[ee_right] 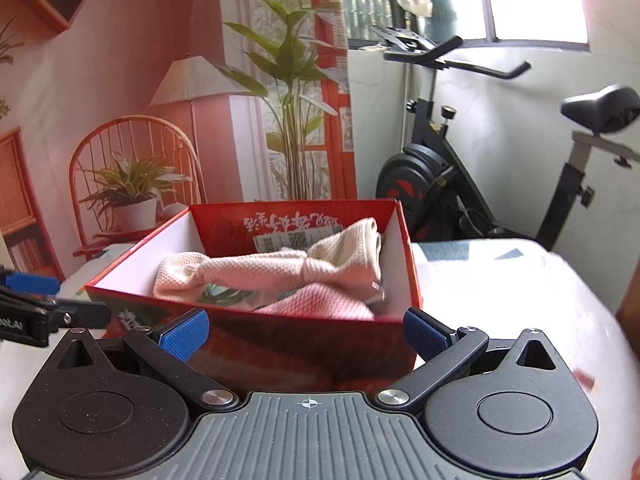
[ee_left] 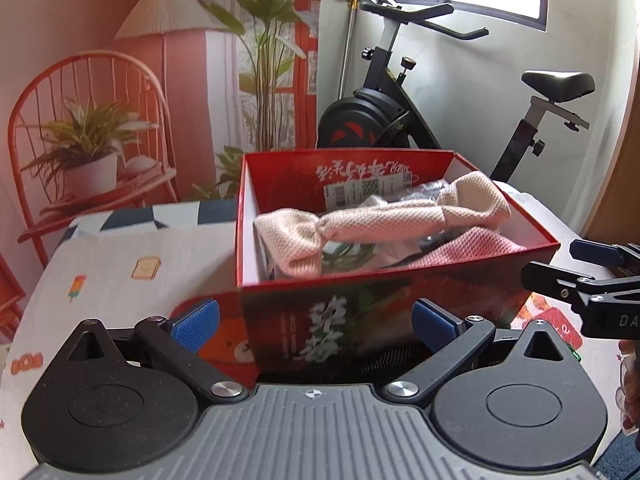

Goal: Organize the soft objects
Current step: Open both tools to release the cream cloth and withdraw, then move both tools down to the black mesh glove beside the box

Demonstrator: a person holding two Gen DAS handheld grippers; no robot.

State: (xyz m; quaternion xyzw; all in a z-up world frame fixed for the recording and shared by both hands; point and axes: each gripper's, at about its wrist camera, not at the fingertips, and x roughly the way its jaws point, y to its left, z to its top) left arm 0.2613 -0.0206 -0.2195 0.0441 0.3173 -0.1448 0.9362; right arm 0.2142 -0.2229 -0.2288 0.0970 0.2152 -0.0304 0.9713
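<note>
A red cardboard box (ee_left: 400, 308) stands on the cloth-covered bench (ee_left: 120, 264), and inside it lies a knotted pale pink waffle-weave towel (ee_left: 360, 226) over a deeper pink towel (ee_right: 320, 300) and some packets. The left tongs (ee_left: 316, 320) and right tongs (ee_right: 306, 334) both gape wide, holding nothing, each just before the box's near wall.
</note>
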